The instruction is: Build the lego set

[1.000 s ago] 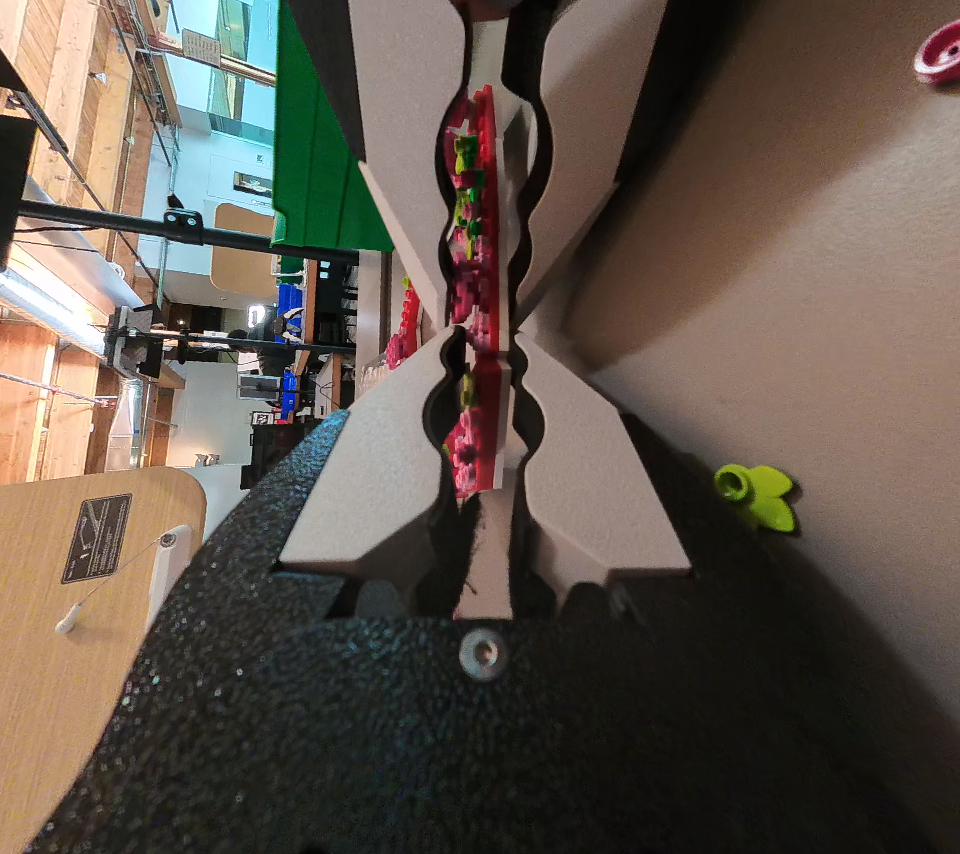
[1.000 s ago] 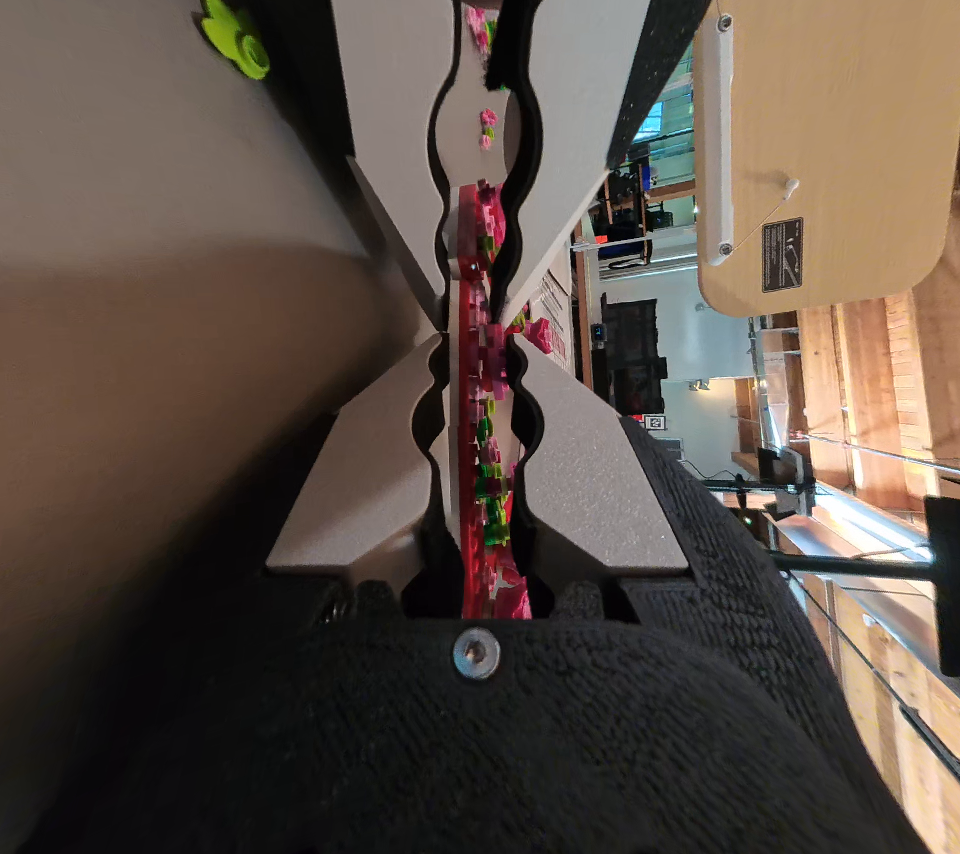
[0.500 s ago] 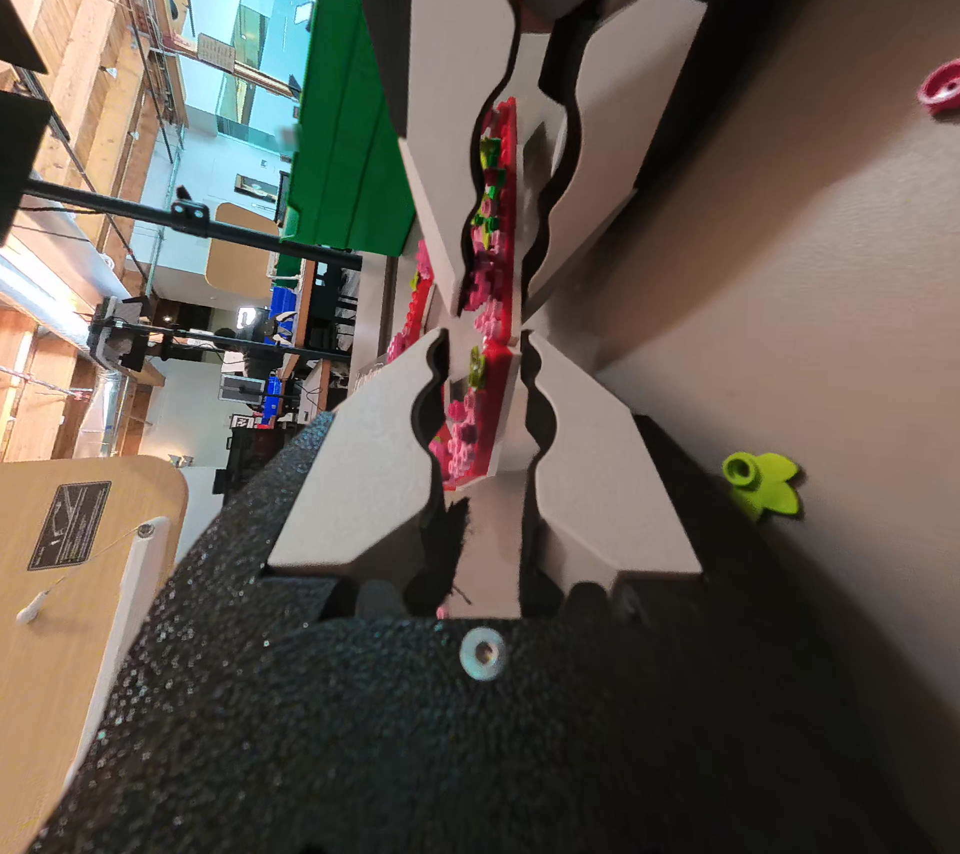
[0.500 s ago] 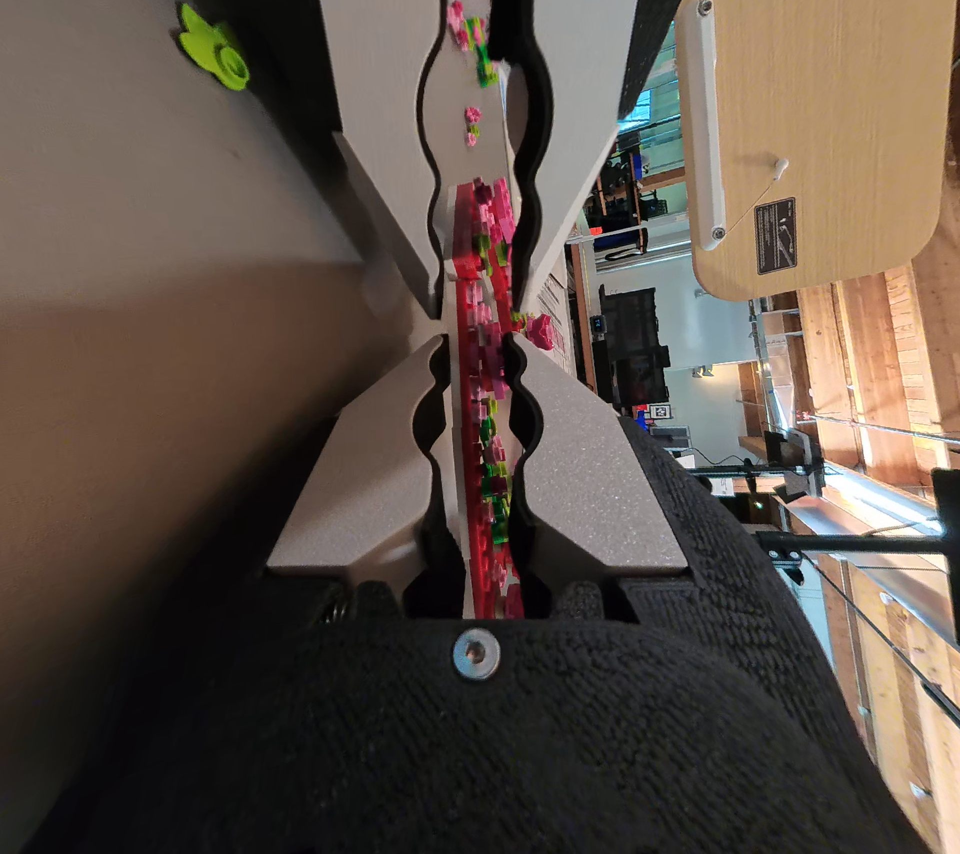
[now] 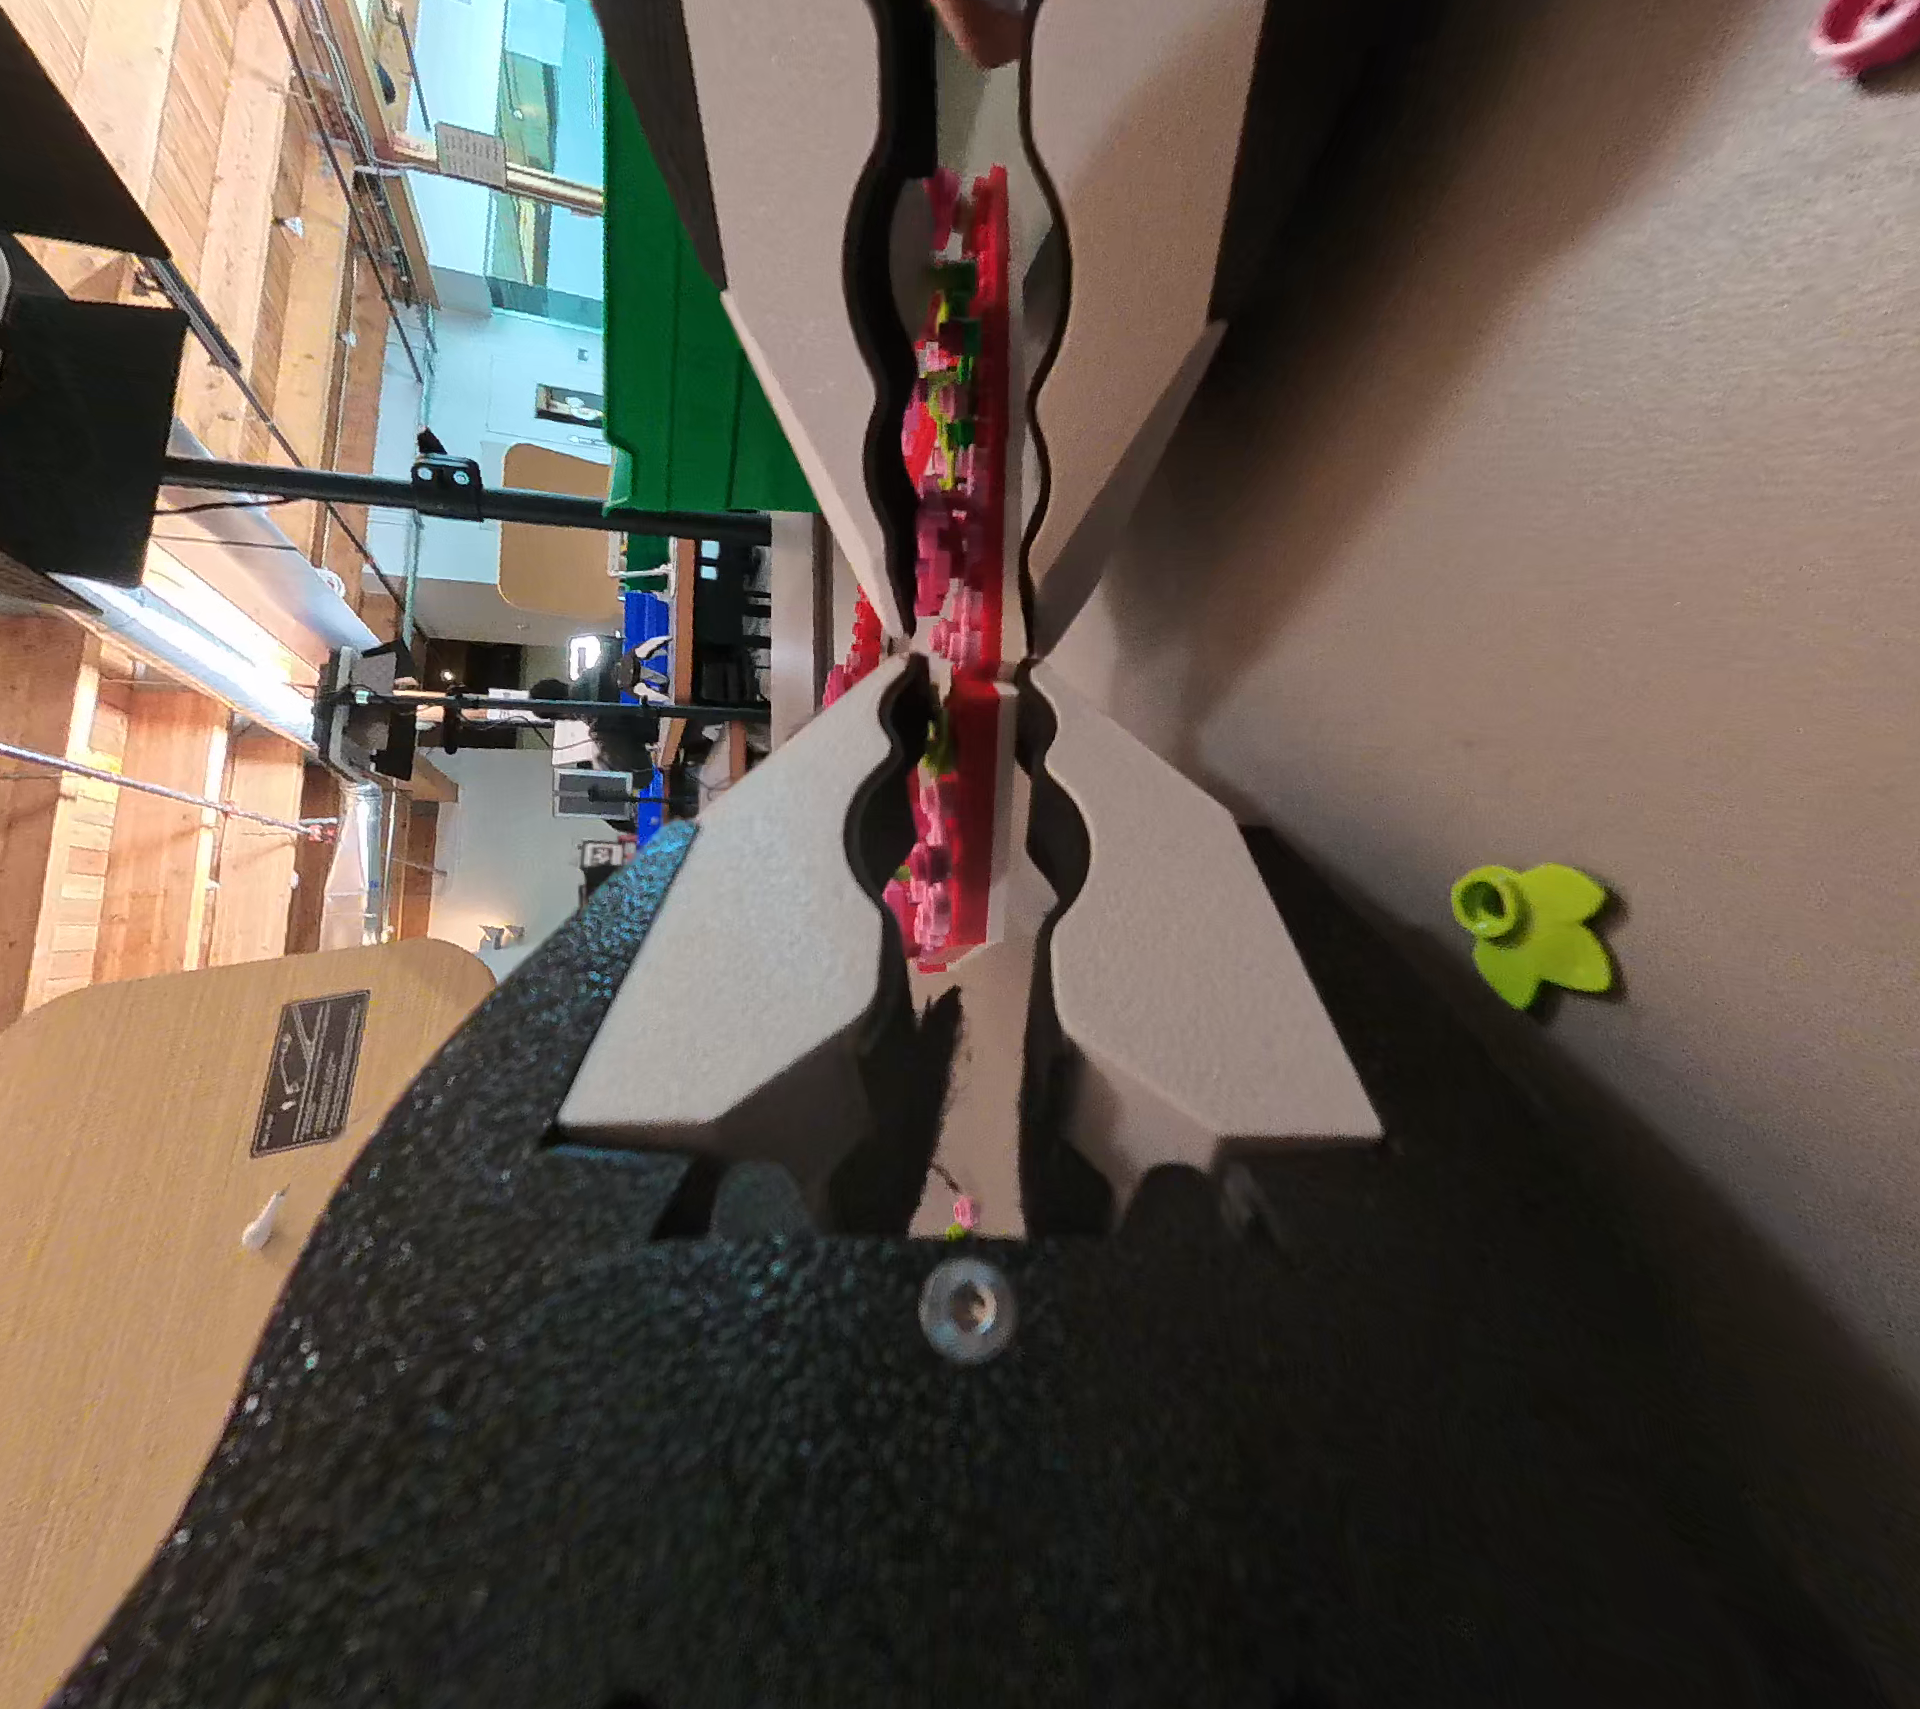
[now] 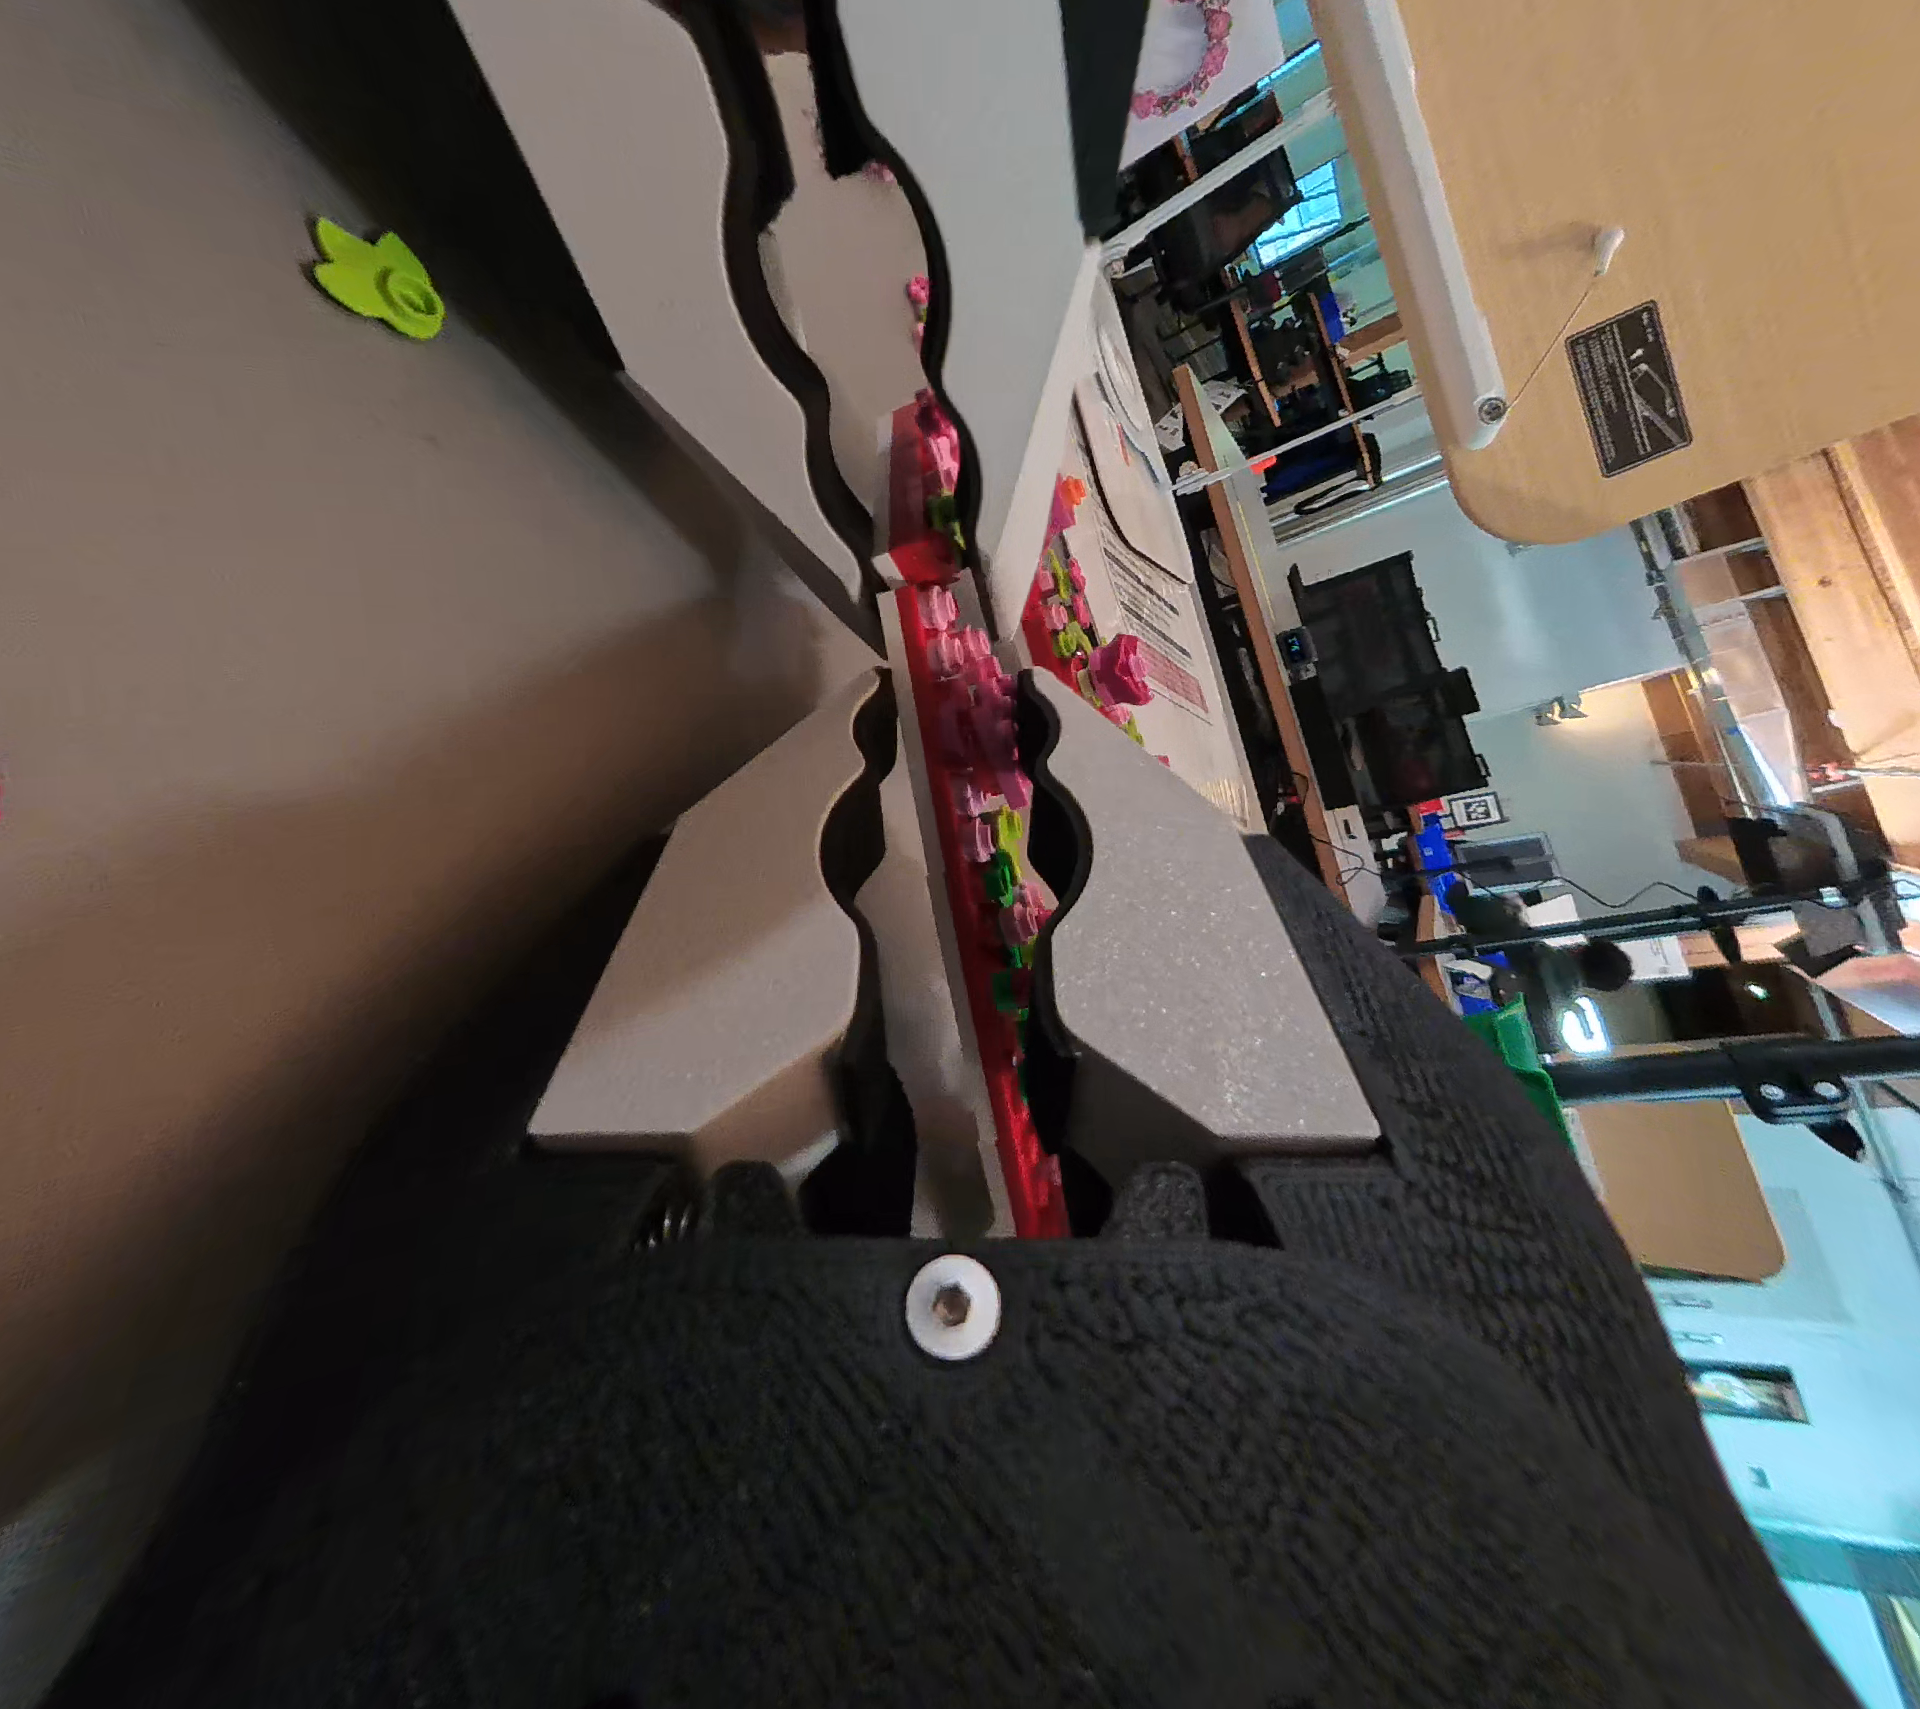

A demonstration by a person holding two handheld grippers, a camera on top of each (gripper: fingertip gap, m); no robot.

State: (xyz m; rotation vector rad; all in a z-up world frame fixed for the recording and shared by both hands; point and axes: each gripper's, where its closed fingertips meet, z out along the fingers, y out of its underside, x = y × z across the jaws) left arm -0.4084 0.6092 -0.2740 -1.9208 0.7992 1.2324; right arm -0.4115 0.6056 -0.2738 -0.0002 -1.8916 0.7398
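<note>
The plain beige matte table [image 5: 1558, 412] carries small loose plastic pieces — a lime-green leaf-shaped piece [image 5: 1536, 930] and a round pink piece [image 5: 1867, 24].

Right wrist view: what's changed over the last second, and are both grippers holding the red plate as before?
The right gripper has tilted, so the red plate now slants between its fingers and a printed sheet has come into view. The left gripper swung briefly and returned. Both remain shut on the plate. The lime leaf piece and pink round piece lie on the table as before.
</note>
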